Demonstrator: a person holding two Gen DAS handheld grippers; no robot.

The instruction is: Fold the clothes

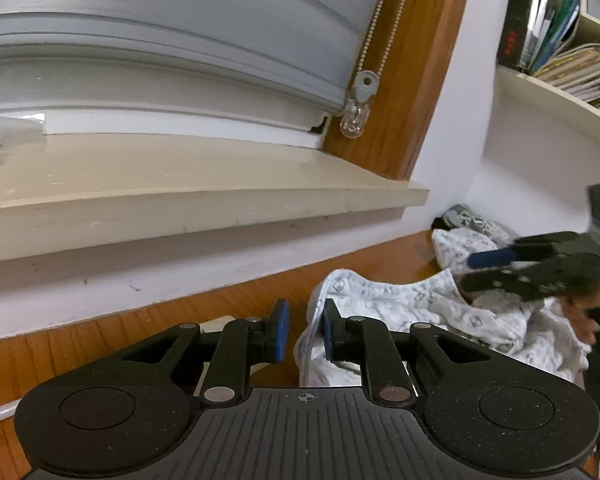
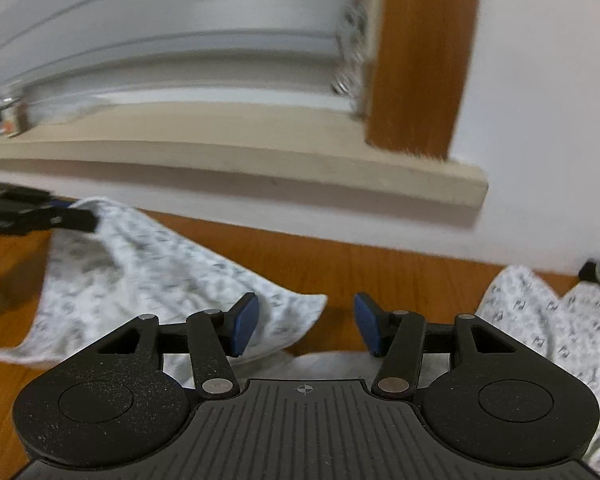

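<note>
Left claw parted beside patterned garment; book labels unreadable.

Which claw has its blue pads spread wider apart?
The right claw: a broad gap with bare wooden table showing between its pads. The left claw shows only a narrow gap, beside the patterned white garment.

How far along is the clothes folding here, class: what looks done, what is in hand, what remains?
Done: nothing looks folded; the white patterned garment lies rumpled on the wooden table. In hand: the left gripper sits at the cloth's edge, jaws slightly apart, not clamping it. The right gripper is open and empty above the cloth. Left: smoothing, folding, and a second patterned piece beside it.
</note>
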